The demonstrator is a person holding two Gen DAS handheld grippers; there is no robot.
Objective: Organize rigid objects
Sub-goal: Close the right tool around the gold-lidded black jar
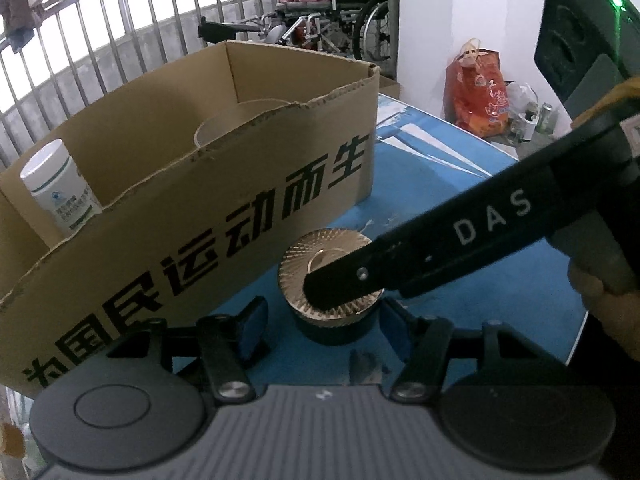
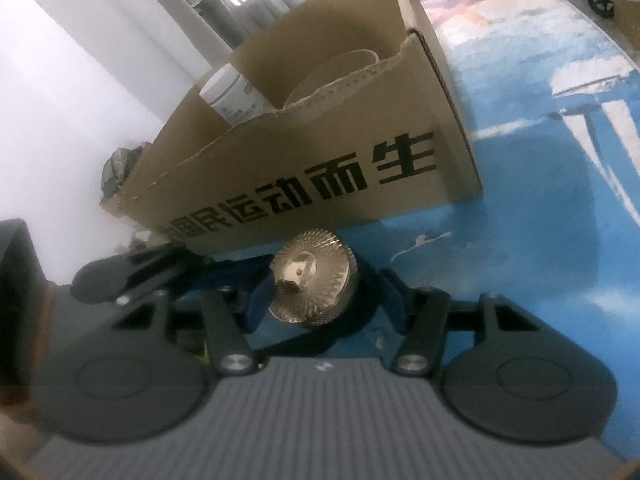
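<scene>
A gold-lidded jar (image 2: pixel 316 280) was found on the blue counter (image 2: pixel 540 240), just before the cardboard box (image 2: pixel 320 152). The right tongs (image 2: pixel 324 304) were set apart around it, pads flanking both sides; contact could not be confirmed through blur. The left tongs (image 1: pixel 320 316) were held open just behind the jar. A short, upright axis was noted.

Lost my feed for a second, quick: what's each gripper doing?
Left gripper: open, fingers either side of the gold-lidded jar, not gripping.
Right gripper: open around the same jar, no visible grip.
</scene>
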